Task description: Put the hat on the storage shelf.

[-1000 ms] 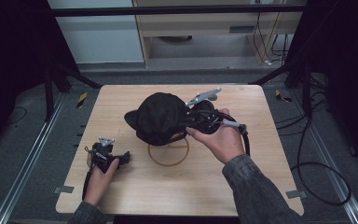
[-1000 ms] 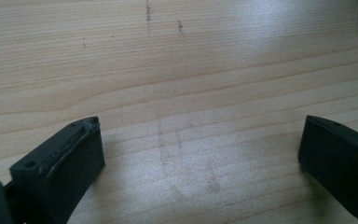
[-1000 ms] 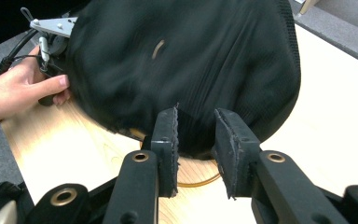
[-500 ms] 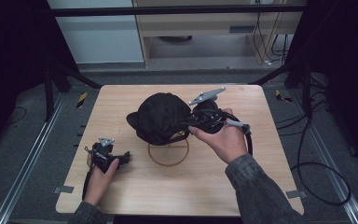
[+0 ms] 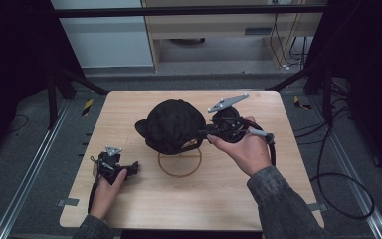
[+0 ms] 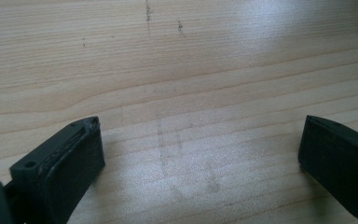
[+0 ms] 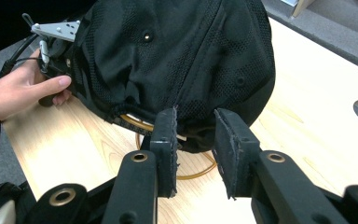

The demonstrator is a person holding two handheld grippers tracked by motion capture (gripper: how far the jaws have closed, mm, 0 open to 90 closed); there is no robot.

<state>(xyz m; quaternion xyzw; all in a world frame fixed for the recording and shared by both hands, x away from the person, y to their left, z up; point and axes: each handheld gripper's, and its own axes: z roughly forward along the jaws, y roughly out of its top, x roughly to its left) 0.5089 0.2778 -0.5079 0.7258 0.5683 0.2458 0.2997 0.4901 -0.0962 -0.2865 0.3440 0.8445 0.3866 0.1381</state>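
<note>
dim room, light wooden table point(image 5: 144, 204) on a dark floor with rails on either side, shelving and cables at the back. nearest the person, the left gripper point(image 5: 114, 167) sits low on the table at the left front, held in the left hand point(image 5: 104, 186); its own view looks down at bare wood grain with jaws spread wide, nothing between them, a sliver of yellow ring at the top right corner. mid-table lies a thin yellowish ring point(image 5: 180, 162), flat on the wood. above and just behind it a black cap point(image 5: 171, 124) is perched on something hidden under it, likely a stand tied to the ring, can't tell. the right gripper point(image 5: 214, 132) in the right hand point(image 5: 246, 149) is at the cap's right lower edge; in the right gripper view the jaws are partly apart with the cap's rear rim and strap point(image 7: 191, 133) just beyond the tips, fabric maybe brushing the pads, not clearly clamped. risks, as a guess: jaws close on loose mesh only, so the cap sags or slips when lifted; pinching too little of the rim lets it pull free; tugging sideways could drag the cap off its perch or shift the ring; the cable trailing by the right wrist could snag the table edge. the left gripper is well apart from the cap, so no support if it drops.
</note>
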